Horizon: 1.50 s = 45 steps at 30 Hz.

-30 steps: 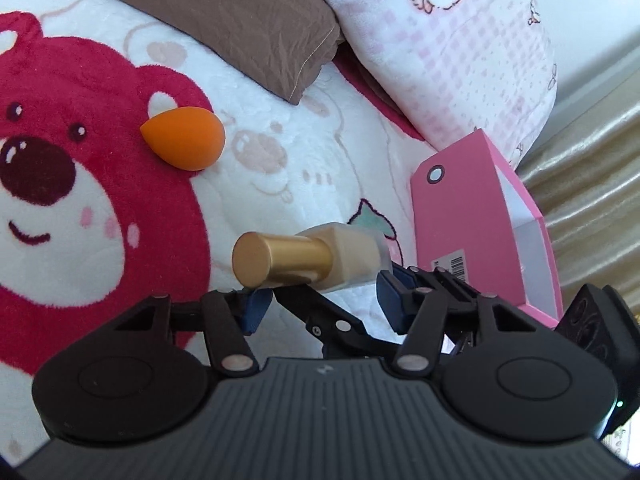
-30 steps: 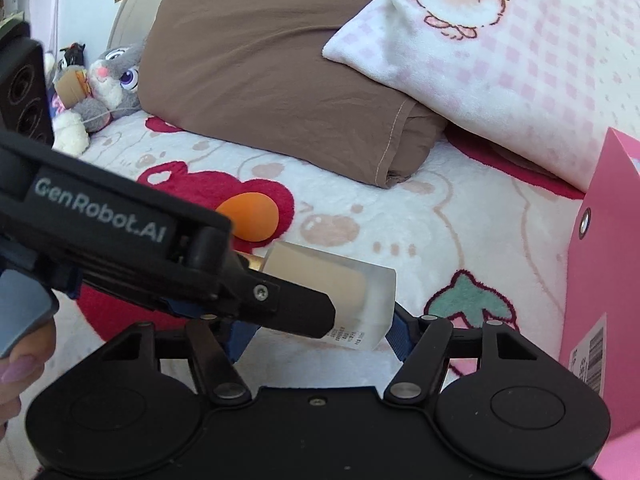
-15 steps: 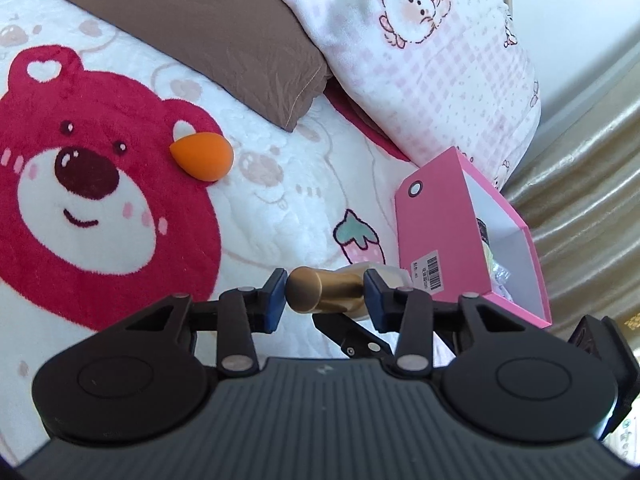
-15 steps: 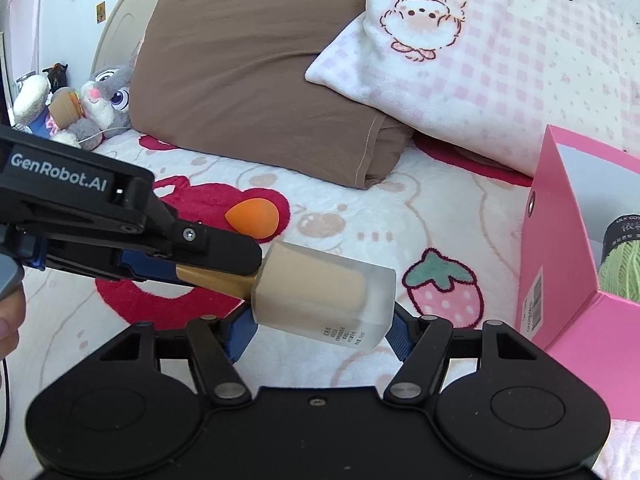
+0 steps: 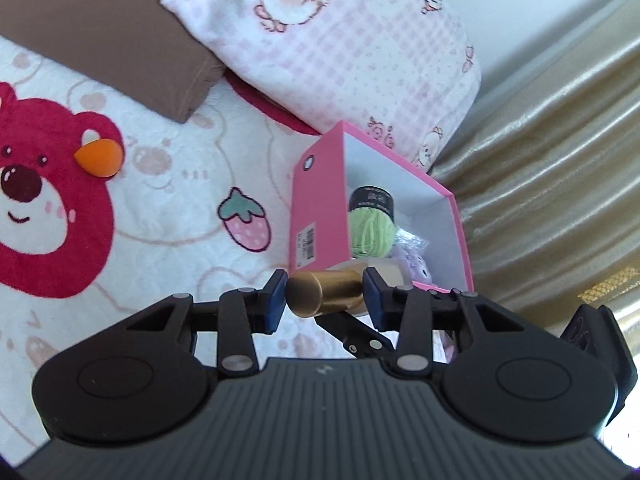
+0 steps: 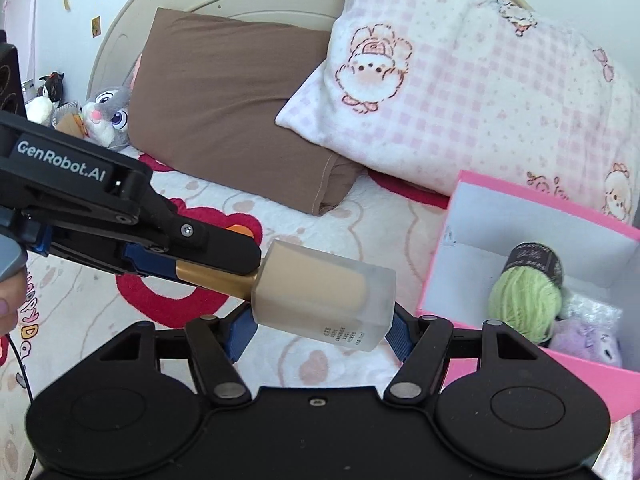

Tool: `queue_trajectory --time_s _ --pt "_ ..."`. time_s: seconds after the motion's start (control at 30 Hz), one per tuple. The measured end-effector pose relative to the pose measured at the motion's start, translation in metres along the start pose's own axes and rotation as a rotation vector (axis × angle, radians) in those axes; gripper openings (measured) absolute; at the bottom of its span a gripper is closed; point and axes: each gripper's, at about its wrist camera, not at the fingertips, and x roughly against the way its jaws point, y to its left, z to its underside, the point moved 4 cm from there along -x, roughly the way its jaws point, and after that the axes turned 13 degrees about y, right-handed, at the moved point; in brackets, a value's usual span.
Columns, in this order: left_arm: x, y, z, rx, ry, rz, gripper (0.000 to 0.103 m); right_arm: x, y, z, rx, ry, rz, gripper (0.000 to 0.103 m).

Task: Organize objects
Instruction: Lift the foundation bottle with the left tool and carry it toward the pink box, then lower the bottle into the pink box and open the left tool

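Frosted beige bottle (image 6: 324, 294), gold cap (image 5: 322, 294), clamped by left gripper (image 5: 325, 295), right gripper (image 6: 320, 330) gripping body

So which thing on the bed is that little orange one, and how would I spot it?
Look at the white bedspread with the big red bear face printed on it. On the bear's ear lies the orange makeup sponge, a smooth teardrop shape. It is the only loose orange thing on the cover, well apart from the pink box and not held by any gripper.
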Motion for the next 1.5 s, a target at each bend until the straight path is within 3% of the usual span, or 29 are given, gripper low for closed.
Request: queue_trajectory --time_s 0.3,0.53,0.9,1.17,1.4,1.5 --pt "-0.046 -0.097 -0.034 -0.081 0.085 0.056 0.04 0.053 -0.085 -0.006 -0.074 -0.001 0.118 0.071" --pt "-0.116 -0.144 -0.057 -0.152 0.157 0.039 0.041 0.042 -0.153 0.0 -0.083 0.035 0.209 0.071" --pt "-0.224 -0.128 -0.088 -0.052 0.288 -0.012 0.041 -0.029 -0.223 0.018 -0.2 0.195 0.2 0.071" --pt "-0.258 -0.117 -0.093 -0.073 0.329 -0.071 0.038 -0.067 -0.238 0.023 -0.238 0.296 0.209 0.071" --pt "-0.266 -0.116 -0.101 -0.116 0.293 -0.096 0.039 -0.079 -0.247 0.015 -0.247 0.344 0.196 0.071" --pt "-0.269 -0.116 -0.103 -0.109 0.275 -0.106 0.038 -0.085 -0.259 0.01 -0.313 0.34 0.168 0.07"
